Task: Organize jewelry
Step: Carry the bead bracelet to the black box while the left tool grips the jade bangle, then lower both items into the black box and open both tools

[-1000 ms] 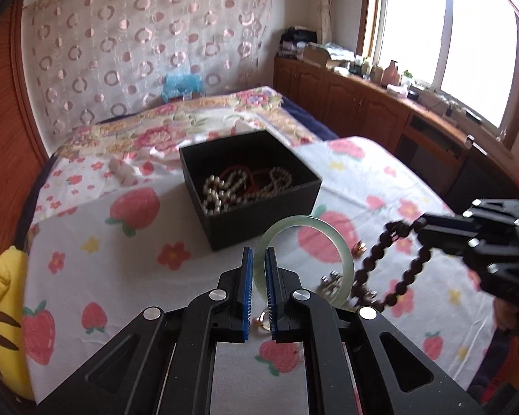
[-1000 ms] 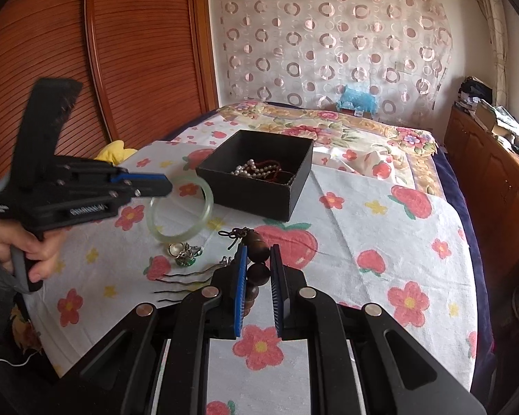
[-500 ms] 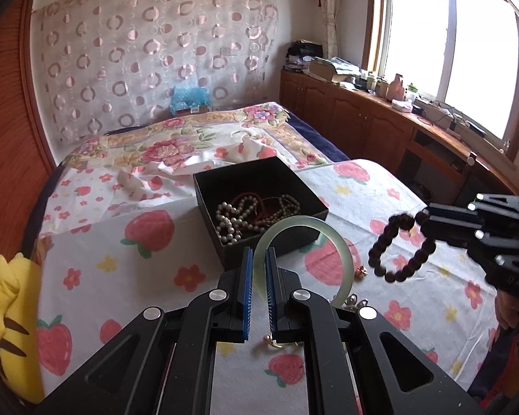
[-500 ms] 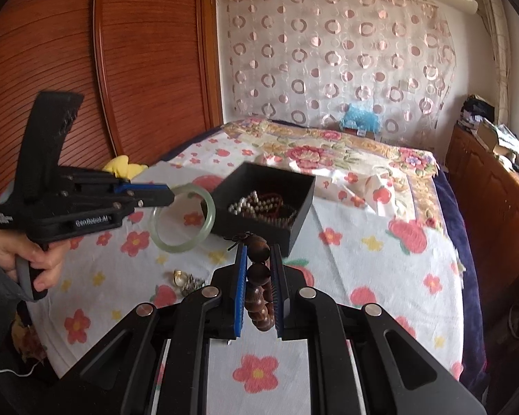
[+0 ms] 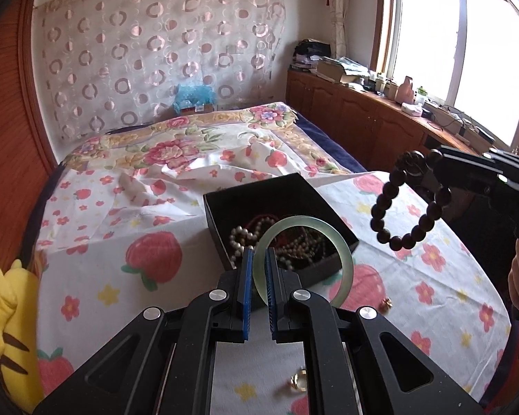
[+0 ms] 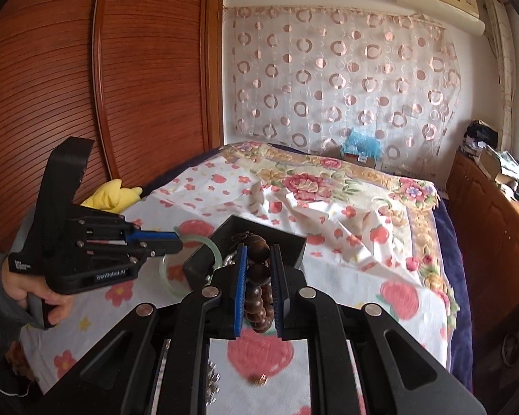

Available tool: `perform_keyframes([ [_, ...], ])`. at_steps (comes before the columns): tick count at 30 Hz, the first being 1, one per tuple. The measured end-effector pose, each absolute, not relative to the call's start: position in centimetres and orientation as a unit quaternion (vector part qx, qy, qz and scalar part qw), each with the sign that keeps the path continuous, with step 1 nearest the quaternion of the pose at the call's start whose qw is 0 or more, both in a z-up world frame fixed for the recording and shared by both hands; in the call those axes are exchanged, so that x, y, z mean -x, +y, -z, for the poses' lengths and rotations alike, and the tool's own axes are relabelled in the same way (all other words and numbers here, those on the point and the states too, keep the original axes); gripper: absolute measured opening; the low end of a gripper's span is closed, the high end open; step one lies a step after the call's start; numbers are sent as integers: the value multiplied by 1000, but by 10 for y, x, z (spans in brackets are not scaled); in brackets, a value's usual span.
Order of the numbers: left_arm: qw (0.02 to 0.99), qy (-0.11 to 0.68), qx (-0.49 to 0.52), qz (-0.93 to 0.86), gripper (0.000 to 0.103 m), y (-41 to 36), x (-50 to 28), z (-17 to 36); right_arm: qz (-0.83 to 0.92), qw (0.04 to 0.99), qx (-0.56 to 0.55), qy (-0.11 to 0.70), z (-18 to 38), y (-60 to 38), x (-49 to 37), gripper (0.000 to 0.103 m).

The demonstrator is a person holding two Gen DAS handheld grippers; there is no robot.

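The left gripper (image 5: pixel 257 269) has its jaws clamped on the near left rim of a pale green jade bangle (image 5: pixel 342 252), which stands upright and airborne, its ring hanging over the near edge of the black jewelry box (image 5: pixel 225 207). In the right wrist view the left gripper (image 6: pixel 176 242) reaches in from the left, the bangle (image 6: pixel 166 276) at its tip beside the box's left corner (image 6: pixel 197 263)

The right gripper (image 6: pixel 257 283) has its jaws closed on a dark wooden bead bracelet (image 6: pixel 257 269), the beads stacked between the blue pads (image 6: pixel 240 287) and running out past both ends of them. From the left wrist view the bracelet (image 5: pixel 391 204) hangs as an open loop from the right gripper (image 5: pixel 429 176), in the air to the right of the box and above the bed

The box sits open on a strawberry-print sheet (image 5: pixel 148 259) spread over the bed, holding a pearl necklace (image 5: pixel 240 238) and a red bead string (image 5: pixel 259 221) tangled together. Small gold-coloured pieces lie on the sheet near the left gripper (image 5: pixel 297 380) and further right (image 5: pixel 385 302). A yellow plush toy (image 5: pixel 7 318) lies at the bed's left edge
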State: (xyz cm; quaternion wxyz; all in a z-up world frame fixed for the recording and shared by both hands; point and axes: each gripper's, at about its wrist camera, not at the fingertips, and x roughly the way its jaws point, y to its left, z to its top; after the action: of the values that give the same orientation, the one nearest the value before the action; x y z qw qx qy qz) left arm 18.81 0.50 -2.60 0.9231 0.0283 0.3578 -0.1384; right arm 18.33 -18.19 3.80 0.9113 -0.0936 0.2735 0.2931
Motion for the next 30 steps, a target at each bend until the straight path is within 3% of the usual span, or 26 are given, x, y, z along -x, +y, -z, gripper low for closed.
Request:
perform_keyframes([
  [15, 909, 386, -23, 153, 8, -6, -243, 46, -304, 906, 89, 281, -33, -165, -233, 15],
  [30, 922, 359, -13, 146, 9, 10, -227, 26, -298, 900, 96, 303, -6, -149, -267, 15],
])
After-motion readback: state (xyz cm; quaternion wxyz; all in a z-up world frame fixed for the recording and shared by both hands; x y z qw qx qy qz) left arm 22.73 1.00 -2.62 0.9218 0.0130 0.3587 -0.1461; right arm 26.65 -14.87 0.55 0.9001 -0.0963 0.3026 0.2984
